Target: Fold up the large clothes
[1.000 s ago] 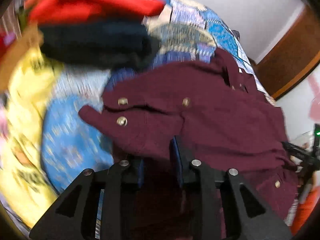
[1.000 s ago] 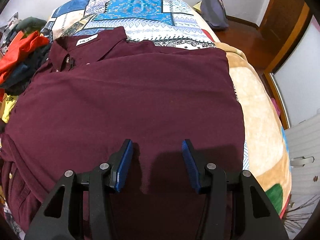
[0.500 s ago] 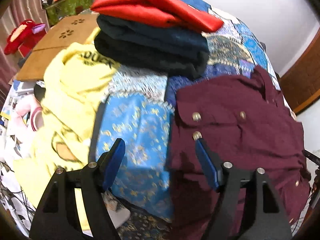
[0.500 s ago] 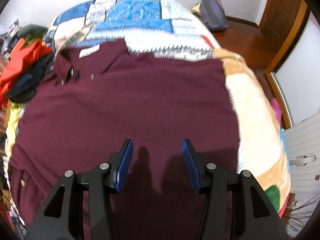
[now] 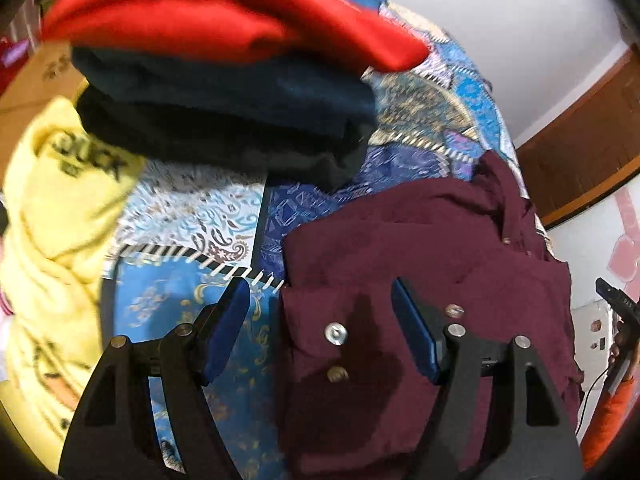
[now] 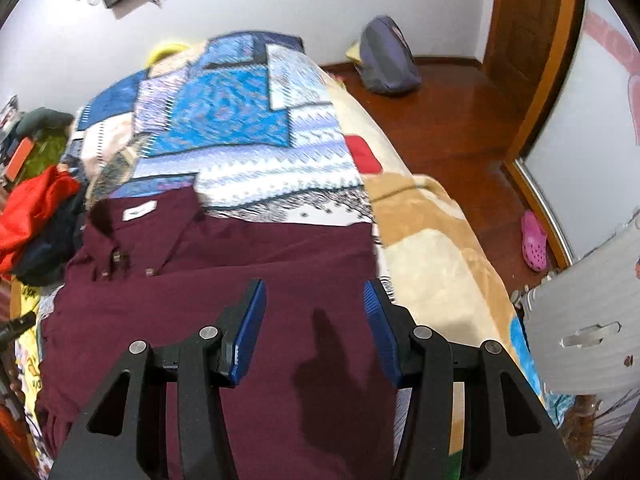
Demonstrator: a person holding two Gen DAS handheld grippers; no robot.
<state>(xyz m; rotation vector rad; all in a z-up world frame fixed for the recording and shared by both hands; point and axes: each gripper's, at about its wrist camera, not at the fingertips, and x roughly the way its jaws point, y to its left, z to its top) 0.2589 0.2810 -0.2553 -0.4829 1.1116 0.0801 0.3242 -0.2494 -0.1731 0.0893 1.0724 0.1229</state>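
Note:
A maroon button-up shirt (image 6: 240,264) lies spread on the patchwork bedspread (image 6: 240,120), its collar and white label at the far left. My right gripper (image 6: 314,316) hangs open above the shirt's body near its right edge, casting a shadow, with nothing between its fingers. In the left wrist view the same shirt (image 5: 440,240) fills the right half. Its folded sleeve cuff (image 5: 316,356), with metal snap buttons, lies flat below my left gripper (image 5: 320,312). That gripper stands open and its pads touch no cloth.
A stack of folded clothes, red (image 5: 220,12) over dark blue and black (image 5: 220,140), sits beyond the cuff. A yellow printed garment (image 5: 52,216) lies to the left. Right of the bed are wooden floor, a backpack (image 6: 386,60), a pink shoe (image 6: 534,242) and a grey case (image 6: 592,312).
My left gripper let go of the maroon cloth, opened wide and moved toward the folded stack. My right gripper rose and tilted up, bringing more of the room into view.

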